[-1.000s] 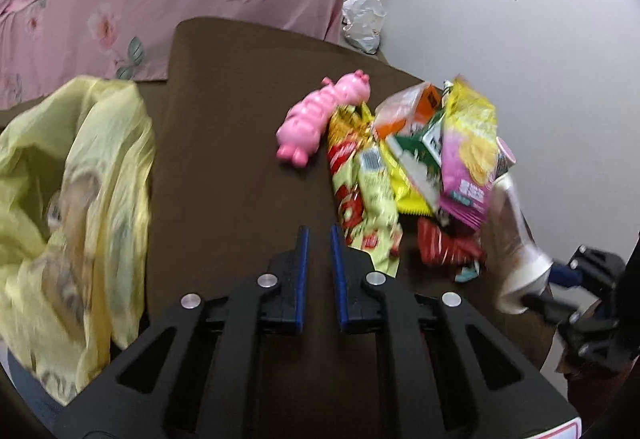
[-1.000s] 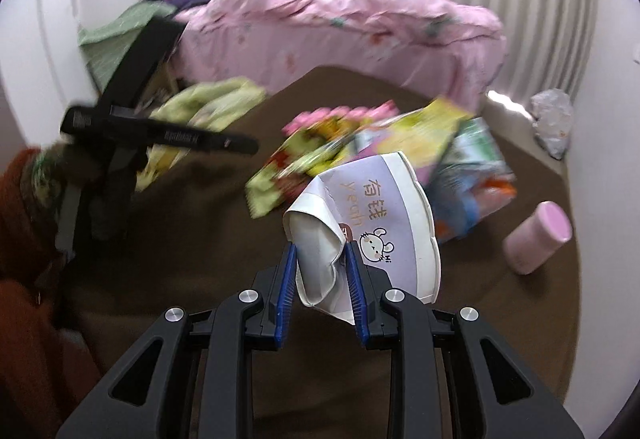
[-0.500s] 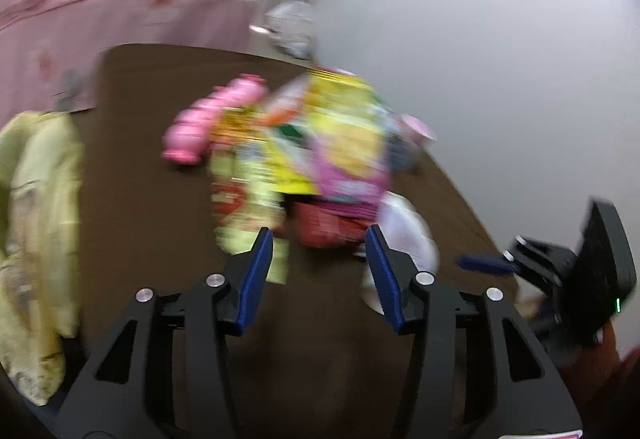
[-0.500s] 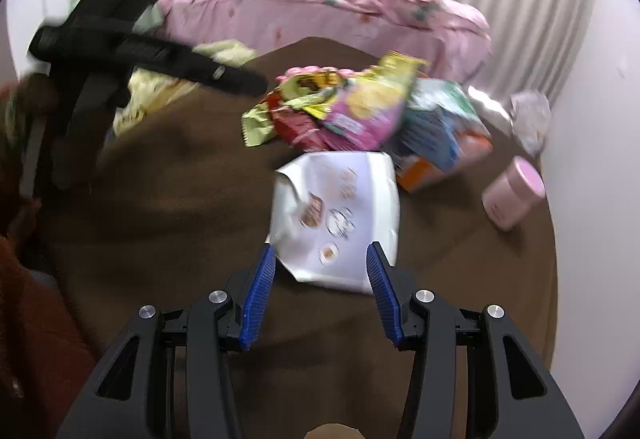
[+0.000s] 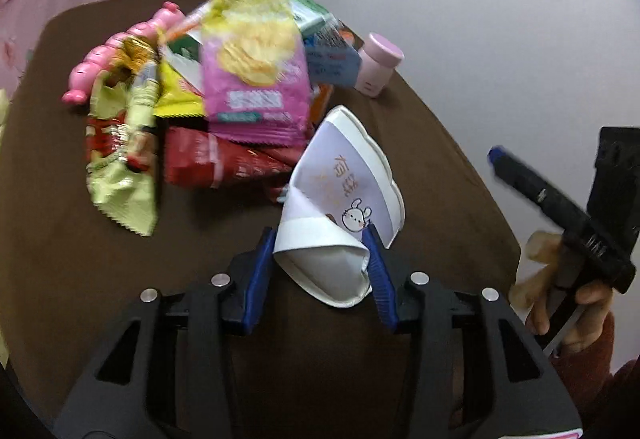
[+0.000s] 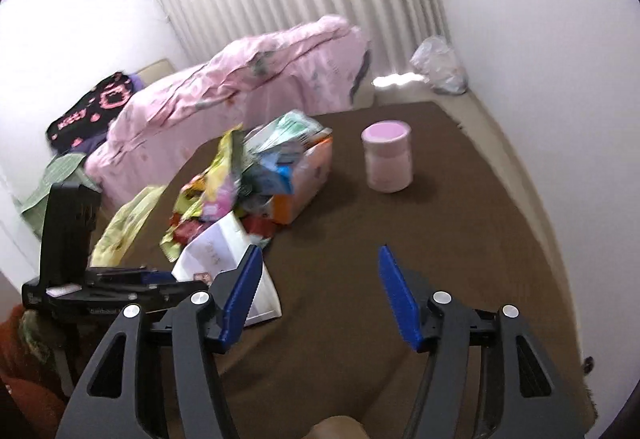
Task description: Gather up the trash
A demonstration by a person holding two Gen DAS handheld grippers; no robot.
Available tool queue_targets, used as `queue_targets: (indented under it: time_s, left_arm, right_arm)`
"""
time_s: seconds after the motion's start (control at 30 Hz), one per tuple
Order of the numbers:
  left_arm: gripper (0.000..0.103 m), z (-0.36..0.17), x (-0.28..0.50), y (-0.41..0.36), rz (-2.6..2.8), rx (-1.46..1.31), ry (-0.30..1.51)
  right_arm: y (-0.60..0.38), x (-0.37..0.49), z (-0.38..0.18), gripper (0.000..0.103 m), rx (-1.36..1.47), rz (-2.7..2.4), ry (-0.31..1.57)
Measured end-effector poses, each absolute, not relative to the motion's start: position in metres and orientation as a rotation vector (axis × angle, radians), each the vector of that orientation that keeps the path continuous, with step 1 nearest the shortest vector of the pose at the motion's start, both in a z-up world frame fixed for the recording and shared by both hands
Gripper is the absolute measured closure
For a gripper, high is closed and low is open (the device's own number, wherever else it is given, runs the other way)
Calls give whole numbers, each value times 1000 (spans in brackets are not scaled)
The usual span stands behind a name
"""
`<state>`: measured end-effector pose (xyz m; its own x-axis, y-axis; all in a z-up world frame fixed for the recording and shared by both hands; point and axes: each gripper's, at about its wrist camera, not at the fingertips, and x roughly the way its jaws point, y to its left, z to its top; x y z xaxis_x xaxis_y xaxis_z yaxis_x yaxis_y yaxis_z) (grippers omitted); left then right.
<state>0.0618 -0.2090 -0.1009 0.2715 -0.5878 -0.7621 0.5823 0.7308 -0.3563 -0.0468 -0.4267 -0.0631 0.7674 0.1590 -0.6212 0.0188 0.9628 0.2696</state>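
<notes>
Now | crushed paper cup (image 5: pixel 340 207): empty, lying on brown table (image 5: pixel 420 143)

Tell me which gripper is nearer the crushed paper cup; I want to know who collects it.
Left. The left gripper has the crushed paper cup between its jaws, which have just been closing. The right gripper, jaws wide and just opened, is off beside it.

The left claw (image 5: pixel 320 259) points steeply down, its blue pads just closing against a crumpled paper cup (image 5: pixel 344 199). At its three o'clock, the right claw (image 6: pixel 320 295) has just spread wide, empty.
</notes>
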Motion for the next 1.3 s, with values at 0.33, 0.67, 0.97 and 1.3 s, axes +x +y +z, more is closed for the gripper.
queue_targets:
  time_s: [0.33, 0.67, 0.97, 1.3]
  left_arm:
    - [61, -51, 60, -105, -614, -77, 874]
    - [61, -49, 83, -65, -471, -104, 841]
    - [61, -53, 88, -40, -435, -144, 842]
    - [61, -46, 90, -13, -397, -187, 803]
  right_arm:
    - [-348, 6, -65, 46, -12, 145, 743]
    - [-318, 80, -26, 46, -23, 270, 657]
    - [-336, 137, -57, 71, 8, 262, 804]
    - [-303, 96, -16, 96, 36, 331, 703]
